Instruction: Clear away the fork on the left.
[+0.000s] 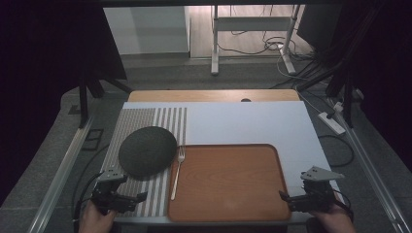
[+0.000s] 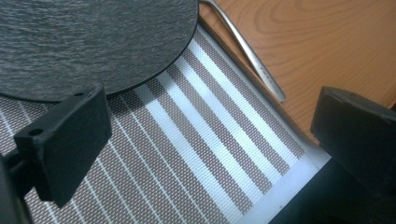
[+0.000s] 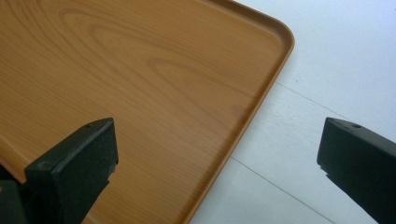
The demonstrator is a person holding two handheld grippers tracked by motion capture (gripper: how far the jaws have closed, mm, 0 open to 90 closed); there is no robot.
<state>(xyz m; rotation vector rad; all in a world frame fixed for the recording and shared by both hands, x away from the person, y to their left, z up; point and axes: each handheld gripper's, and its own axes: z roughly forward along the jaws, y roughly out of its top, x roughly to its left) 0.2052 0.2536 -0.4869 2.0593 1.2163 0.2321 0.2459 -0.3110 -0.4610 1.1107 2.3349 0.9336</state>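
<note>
Left gripper (image 1: pixel 127 198) is hovering at the near left corner of the bench (image 1: pixel 243 121), its jaws spread wide with nothing between them. In the left gripper view, the gripper (image 2: pixel 205 144) is sitting low over a striped placemat (image 2: pixel 187 154), just near of a round dark slate plate (image 2: pixel 84 42). From the high view, that slate plate (image 1: pixel 147 151) is lying on the striped placemat (image 1: pixel 145 121) on the left side of the bench.

Right gripper (image 1: pixel 291 198) is hanging at the near right corner, jaws likewise spread and holding nothing. In the right gripper view, the gripper (image 3: pixel 217 163) is straddling the edge of a wooden tray (image 3: pixel 140 93), one jaw over the tray and the other over the white bench surface (image 3: pixel 336 60).

Wooden tray (image 1: pixel 228 184) is occupying the near middle of the bench, bare inside. A fork (image 1: pixel 177 172) is lying between plate and tray, just beside the tray's left rim, tines pointing far. In the left gripper view the fork (image 2: pixel 247 51) handle is running along that rim. Both hands are gripping the tools at the near edge; the left hand (image 1: pixel 94 218) is showing below its gripper.
</note>
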